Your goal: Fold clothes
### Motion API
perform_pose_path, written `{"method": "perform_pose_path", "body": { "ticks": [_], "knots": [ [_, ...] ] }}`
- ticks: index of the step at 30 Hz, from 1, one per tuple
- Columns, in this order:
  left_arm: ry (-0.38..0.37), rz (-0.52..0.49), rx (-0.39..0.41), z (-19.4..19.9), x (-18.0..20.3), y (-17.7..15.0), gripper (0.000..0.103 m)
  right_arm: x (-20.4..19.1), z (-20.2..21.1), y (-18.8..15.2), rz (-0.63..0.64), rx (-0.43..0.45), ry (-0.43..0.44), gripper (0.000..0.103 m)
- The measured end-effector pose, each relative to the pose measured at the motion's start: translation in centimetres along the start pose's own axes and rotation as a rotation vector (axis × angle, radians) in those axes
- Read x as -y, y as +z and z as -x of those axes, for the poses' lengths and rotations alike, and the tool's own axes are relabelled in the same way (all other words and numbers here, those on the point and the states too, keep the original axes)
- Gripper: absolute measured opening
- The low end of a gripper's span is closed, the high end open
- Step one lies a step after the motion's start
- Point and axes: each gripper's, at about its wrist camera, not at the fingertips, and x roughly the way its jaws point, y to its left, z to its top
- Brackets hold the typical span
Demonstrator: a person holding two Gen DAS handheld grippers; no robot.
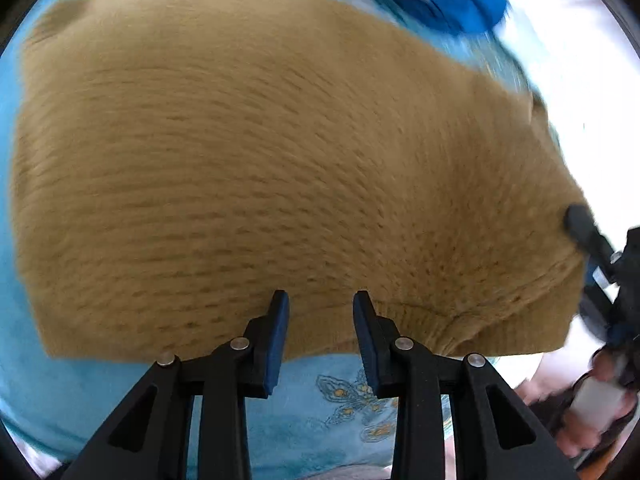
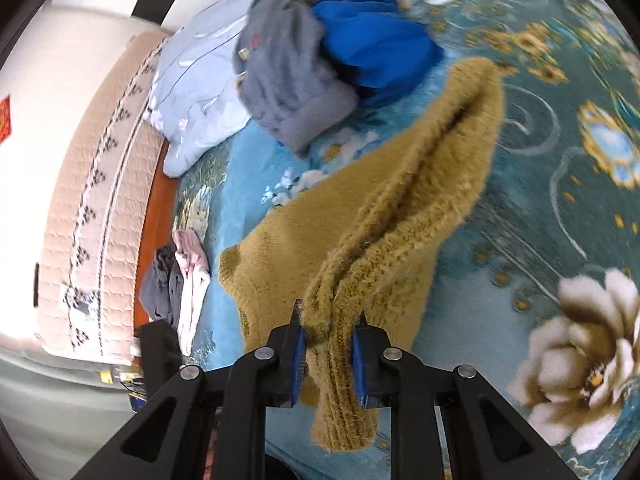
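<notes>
In the left wrist view, a mustard-tan knitted sweater (image 1: 280, 168) lies spread flat across a light blue bedspread printed with flowers (image 1: 332, 400), filling most of the frame; the left gripper (image 1: 320, 312) hangs over the sweater's near ribbed edge with its blue-padded fingers (image 1: 278, 336) set a little apart, the edge of the knit running behind the tips, and whether they pinch any of it cannot be told from here; at the right margin the right gripper (image 1: 576, 220) reaches the sweater's far corner, a person's hand (image 1: 600, 400) below it, blurred.

In the right wrist view, the right gripper (image 2: 329, 320) has its narrow jaws clamped on a bunched ribbed end of the same sweater (image 2: 400, 208), which is lifted off the bed in a long fold while the rest trails down to the bedspread (image 2: 560, 140); beyond it lie a grey fleece garment (image 2: 288, 64) and a bright blue garment (image 2: 372, 36) heaped together, touching a pale blue pillow (image 2: 196, 96); a small pile of pink and grey clothes (image 2: 180, 280) sits at the bed's edge, beside a beige quilted headboard (image 2: 92, 200).
</notes>
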Motion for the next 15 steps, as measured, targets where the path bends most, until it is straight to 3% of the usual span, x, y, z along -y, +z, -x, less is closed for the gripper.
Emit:
{"method": "perform_pose_path", "body": {
  "ticks": [2, 5, 10, 13, 15],
  "knots": [
    [-0.021, 0.06, 0.082, 2.2, -1.1, -0.1, 0.034, -2.9, -0.8, 0.2, 0.083, -0.017, 0.01, 0.021],
    [-0.116, 0.18, 0.189, 4.5, -3.7, 0.2, 0.034, -7.9, -2.3, 0.1, 0.234, -0.056, 0.038, 0.021],
    [-0.186, 0.447, 0.388, 9.8, -10.3, -2.1, 0.034, -15.3, -8.3, -3.1, 0.527, -0.251, 0.095, 0.021],
    [-0.234, 0.573, 0.509, 12.8, -14.6, -3.4, 0.034, -16.1, -14.0, -5.0, 0.543, -0.371, 0.04, 0.021],
    [-0.226, 0.612, 0.551, 14.1, -17.0, -4.9, 0.034, -15.8, -17.3, -6.2, 0.533, -0.427, -0.006, 0.021]
  ]
}}
